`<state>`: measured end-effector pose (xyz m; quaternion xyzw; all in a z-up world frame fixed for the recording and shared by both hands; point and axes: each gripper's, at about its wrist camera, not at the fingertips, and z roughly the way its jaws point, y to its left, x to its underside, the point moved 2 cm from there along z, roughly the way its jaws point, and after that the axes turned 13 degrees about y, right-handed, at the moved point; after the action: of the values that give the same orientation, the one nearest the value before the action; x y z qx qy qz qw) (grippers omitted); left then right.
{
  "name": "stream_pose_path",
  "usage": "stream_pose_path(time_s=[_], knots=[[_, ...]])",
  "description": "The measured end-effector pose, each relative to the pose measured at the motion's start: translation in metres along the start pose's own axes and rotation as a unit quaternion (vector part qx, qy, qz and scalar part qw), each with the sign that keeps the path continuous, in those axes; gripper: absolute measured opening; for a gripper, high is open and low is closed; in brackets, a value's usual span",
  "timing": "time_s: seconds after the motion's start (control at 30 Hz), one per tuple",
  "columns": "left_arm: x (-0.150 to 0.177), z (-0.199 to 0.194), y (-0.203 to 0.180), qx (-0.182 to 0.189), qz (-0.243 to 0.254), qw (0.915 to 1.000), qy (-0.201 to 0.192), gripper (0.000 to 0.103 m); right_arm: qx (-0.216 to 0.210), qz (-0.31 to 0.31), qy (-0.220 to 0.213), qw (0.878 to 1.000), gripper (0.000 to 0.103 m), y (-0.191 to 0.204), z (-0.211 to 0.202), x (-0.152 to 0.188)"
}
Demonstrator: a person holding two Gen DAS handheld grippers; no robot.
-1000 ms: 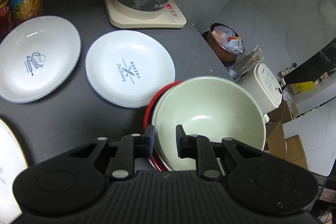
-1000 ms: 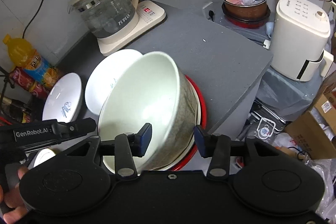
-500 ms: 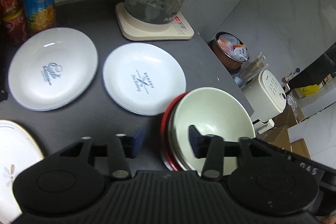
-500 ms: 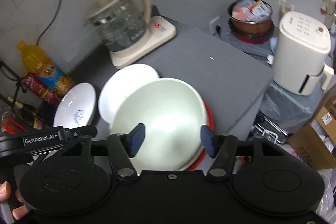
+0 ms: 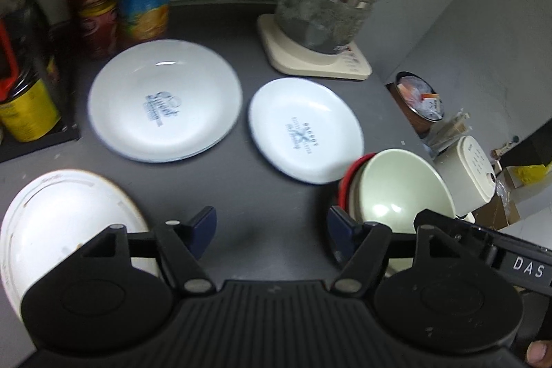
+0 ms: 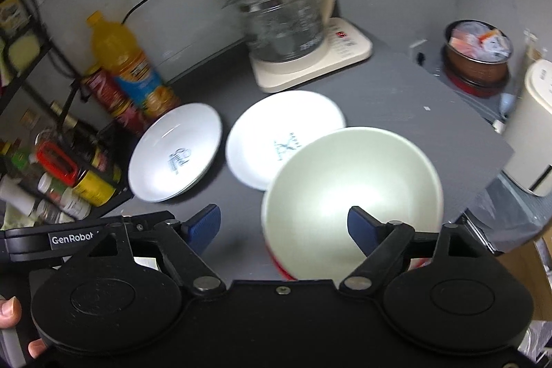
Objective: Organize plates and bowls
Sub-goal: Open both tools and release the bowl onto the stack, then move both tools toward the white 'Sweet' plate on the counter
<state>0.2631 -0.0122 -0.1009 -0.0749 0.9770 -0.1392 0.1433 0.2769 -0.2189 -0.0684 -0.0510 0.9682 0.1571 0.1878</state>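
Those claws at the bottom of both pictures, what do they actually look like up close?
Each is a black plastic tool. The left claw has a ribbed body, two round discs, silver pivot pins and two slim arms ending in dark blue fingertips. The right claw is built the same but smooth-topped, with brighter blue fingertips. White lettering shows on each tool's side: GenRobot on the left, DAS on the right. No cables show on them.

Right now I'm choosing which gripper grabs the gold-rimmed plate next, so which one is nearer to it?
Left. The left gripper hangs open just right of the gold-rimmed plate, its left finger beside the rim. The right gripper sits open farther right, by the stacked bowls.
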Motion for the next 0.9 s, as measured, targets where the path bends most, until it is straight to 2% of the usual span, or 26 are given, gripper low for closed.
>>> stream_pose_path(time_s=[0.17,0.47,0.73,0.9], knots=[[0.007,-0.005,0.02,-0.018,-0.029,0.9994,-0.001,0.07,-0.013,-0.037,0.015,0.999,0.084,0.021,0.008,-0.006],[0.015,-0.006,0.046,-0.042,-0.09,0.9951,0.0,0.072,-0.042,-0.095,0.046,0.994,0.085,0.048,0.029,-0.024],[0.018,-0.007,0.052,-0.064,-0.142,0.9877,0.001,0.072,-0.069,-0.161,0.077,0.982,0.087,0.069,0.045,-0.046],[0.024,-0.009,0.06,-0.078,-0.187,0.9792,-0.004,0.072,-0.087,-0.202,0.101,0.97,0.087,0.078,0.058,-0.057]])
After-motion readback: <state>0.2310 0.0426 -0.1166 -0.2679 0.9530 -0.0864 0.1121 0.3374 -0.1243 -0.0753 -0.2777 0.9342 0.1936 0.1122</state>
